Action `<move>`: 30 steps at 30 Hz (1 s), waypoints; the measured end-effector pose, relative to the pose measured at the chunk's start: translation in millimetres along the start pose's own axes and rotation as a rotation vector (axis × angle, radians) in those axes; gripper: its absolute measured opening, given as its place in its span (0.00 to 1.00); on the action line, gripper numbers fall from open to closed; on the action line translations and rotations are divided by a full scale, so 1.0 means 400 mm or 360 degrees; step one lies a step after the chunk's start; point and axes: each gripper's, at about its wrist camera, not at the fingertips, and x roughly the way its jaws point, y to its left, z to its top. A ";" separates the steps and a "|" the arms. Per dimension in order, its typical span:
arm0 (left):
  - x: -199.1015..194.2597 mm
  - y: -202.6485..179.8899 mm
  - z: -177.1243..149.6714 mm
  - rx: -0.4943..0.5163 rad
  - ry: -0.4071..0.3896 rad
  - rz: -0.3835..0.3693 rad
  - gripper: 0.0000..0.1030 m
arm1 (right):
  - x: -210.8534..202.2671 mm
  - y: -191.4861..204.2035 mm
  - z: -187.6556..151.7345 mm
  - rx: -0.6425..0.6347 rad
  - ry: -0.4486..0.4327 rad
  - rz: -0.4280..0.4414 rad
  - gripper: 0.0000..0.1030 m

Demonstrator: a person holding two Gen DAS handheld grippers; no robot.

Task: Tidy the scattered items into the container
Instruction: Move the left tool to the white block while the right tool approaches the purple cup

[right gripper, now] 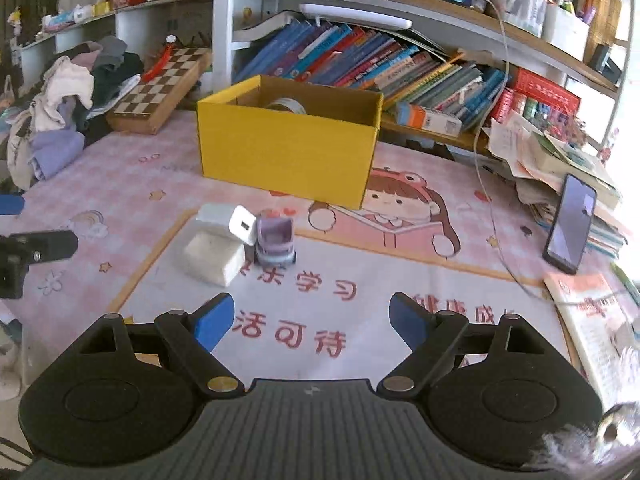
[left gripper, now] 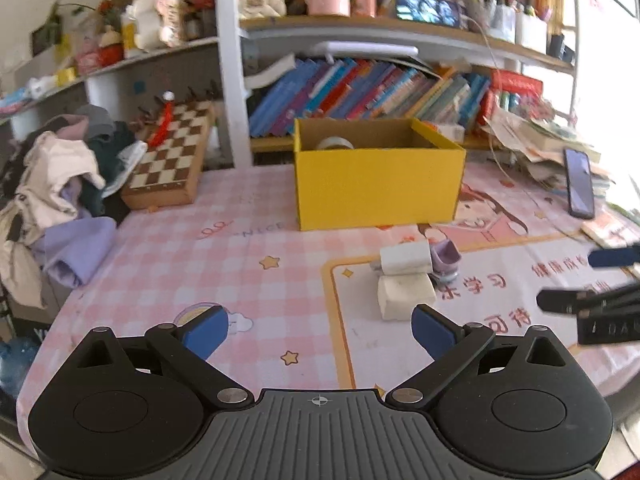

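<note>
A yellow cardboard box (left gripper: 376, 184) (right gripper: 286, 152) stands open on the pink tablecloth, with a roll of tape (left gripper: 335, 144) (right gripper: 287, 105) inside. In front of it lie a white charger block (left gripper: 404, 257) (right gripper: 230, 222) resting on a white tissue pack (left gripper: 405, 296) (right gripper: 212, 258), and a small purple toy (left gripper: 445, 259) (right gripper: 275, 240) beside them. My left gripper (left gripper: 320, 332) is open, low over the cloth, with the tissue pack just beyond its right finger. My right gripper (right gripper: 312, 320) is open too, nearer than the toy. Neither holds anything.
A chessboard (left gripper: 166, 160) (right gripper: 160, 84) and a heap of clothes (left gripper: 60, 184) (right gripper: 60, 100) sit at the left. A phone (left gripper: 579, 188) (right gripper: 570, 222), a cable, papers and booklets (right gripper: 596, 320) crowd the right. Bookshelves (right gripper: 380, 64) rise behind the box.
</note>
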 end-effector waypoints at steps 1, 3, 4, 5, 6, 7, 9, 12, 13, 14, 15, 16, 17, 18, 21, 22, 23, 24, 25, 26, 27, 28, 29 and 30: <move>-0.002 -0.005 -0.006 -0.0007 -0.0006 -0.0002 0.97 | -0.001 0.006 -0.007 0.0001 -0.0001 -0.0006 0.84; -0.001 -0.016 -0.015 0.0003 0.0006 -0.0022 0.97 | -0.003 0.018 -0.022 0.0003 -0.0004 -0.0018 0.84; 0.001 -0.021 -0.019 0.0015 0.0018 -0.0035 0.97 | -0.004 0.024 -0.029 0.0004 -0.0005 -0.0024 0.85; 0.003 -0.025 -0.021 0.0030 0.0032 -0.0044 0.97 | -0.004 0.030 -0.034 -0.0004 -0.0002 -0.0024 0.85; 0.006 -0.028 -0.022 0.0037 0.0041 -0.0047 0.97 | -0.003 0.036 -0.034 -0.0025 0.0004 -0.0018 0.85; 0.008 -0.029 -0.023 0.0042 0.0049 -0.0048 0.97 | -0.002 0.040 -0.033 -0.0040 0.0006 -0.0016 0.85; 0.012 -0.031 -0.024 0.0041 0.0059 -0.0055 0.97 | 0.001 0.042 -0.032 -0.0049 0.0010 -0.0011 0.85; 0.019 -0.031 -0.024 0.0036 0.0079 -0.0068 0.97 | 0.006 0.040 -0.030 -0.0046 0.0016 -0.0003 0.85; 0.022 -0.032 -0.025 0.0035 0.0087 -0.0073 0.97 | 0.008 0.037 -0.028 -0.0039 0.0020 -0.0002 0.85; 0.026 -0.032 -0.025 0.0034 0.0094 -0.0077 0.97 | 0.011 0.035 -0.027 -0.0034 0.0024 -0.0001 0.85; 0.029 -0.033 -0.024 0.0036 0.0099 -0.0080 0.97 | 0.013 0.033 -0.026 -0.0032 0.0027 0.0001 0.85; 0.032 -0.035 -0.023 0.0039 0.0100 -0.0084 0.97 | 0.015 0.032 -0.025 -0.0030 0.0029 0.0003 0.85; 0.035 -0.037 -0.022 0.0044 0.0102 -0.0090 0.97 | 0.018 0.031 -0.023 -0.0030 0.0030 0.0005 0.85; 0.039 -0.039 -0.020 0.0050 0.0104 -0.0097 0.97 | 0.021 0.029 -0.021 -0.0029 0.0031 0.0009 0.84; 0.049 -0.046 -0.016 0.0064 0.0108 -0.0114 0.97 | 0.031 0.024 -0.014 -0.0025 0.0036 0.0026 0.84; 0.053 -0.049 -0.015 0.0068 0.0107 -0.0117 0.97 | 0.035 0.021 -0.011 -0.0024 0.0040 0.0031 0.83; 0.057 -0.051 -0.014 0.0070 0.0105 -0.0118 0.97 | 0.039 0.019 -0.010 -0.0022 0.0044 0.0035 0.82; 0.061 -0.053 -0.013 0.0070 0.0107 -0.0120 0.97 | 0.044 0.017 -0.008 -0.0020 0.0050 0.0038 0.82; 0.066 -0.055 -0.012 0.0069 0.0110 -0.0121 0.97 | 0.049 0.015 -0.006 -0.0019 0.0055 0.0041 0.82; 0.072 -0.056 -0.012 0.0067 0.0116 -0.0122 0.97 | 0.055 0.012 -0.004 -0.0018 0.0061 0.0044 0.82; 0.077 -0.057 -0.011 0.0064 0.0123 -0.0124 0.97 | 0.059 0.009 -0.003 -0.0017 0.0066 0.0046 0.82; 0.082 -0.058 -0.010 0.0062 0.0130 -0.0126 0.97 | 0.064 0.006 -0.001 -0.0016 0.0070 0.0048 0.81; 0.088 -0.059 -0.009 0.0059 0.0138 -0.0129 0.97 | 0.070 0.003 0.001 -0.0013 0.0074 0.0051 0.81; 0.094 -0.061 -0.009 0.0057 0.0144 -0.0133 0.97 | 0.075 0.000 0.003 -0.0011 0.0079 0.0054 0.80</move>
